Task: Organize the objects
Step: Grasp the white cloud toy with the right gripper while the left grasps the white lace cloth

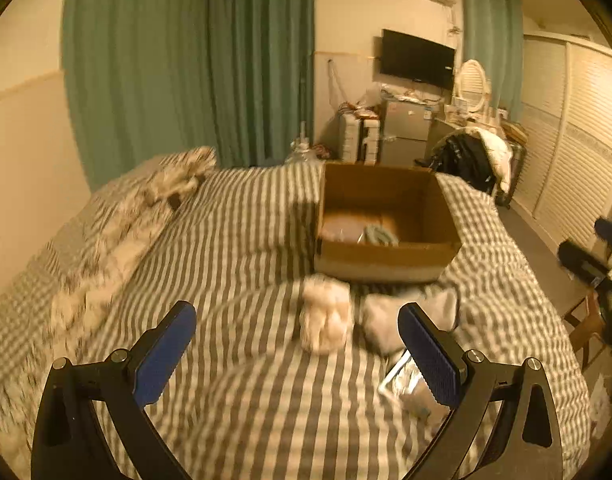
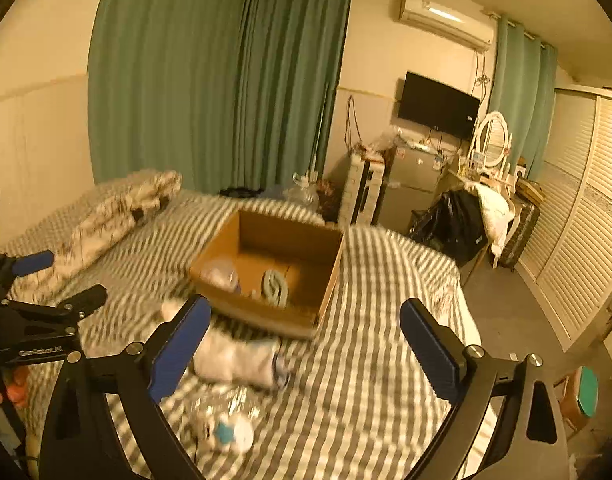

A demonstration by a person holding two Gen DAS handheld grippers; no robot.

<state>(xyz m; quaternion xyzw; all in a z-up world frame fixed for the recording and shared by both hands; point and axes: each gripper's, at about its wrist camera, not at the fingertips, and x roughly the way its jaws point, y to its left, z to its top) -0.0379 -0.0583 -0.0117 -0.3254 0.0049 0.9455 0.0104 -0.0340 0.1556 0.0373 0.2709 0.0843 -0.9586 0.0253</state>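
Both tongs, left (image 1: 297,354) and right (image 2: 305,350): black frames, silver screws, ribbed blue pads (image 1: 430,354). Left has white lettering; bare fingers (image 2: 16,392) behind.

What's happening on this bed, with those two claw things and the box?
A person holds a gripper in each hand and is tidying loose items into the cardboard box on the striped bed. The box already holds a few things. Both the left gripper and right gripper are open and empty, above a fluffy white item, a grey cloth and a clear packet.
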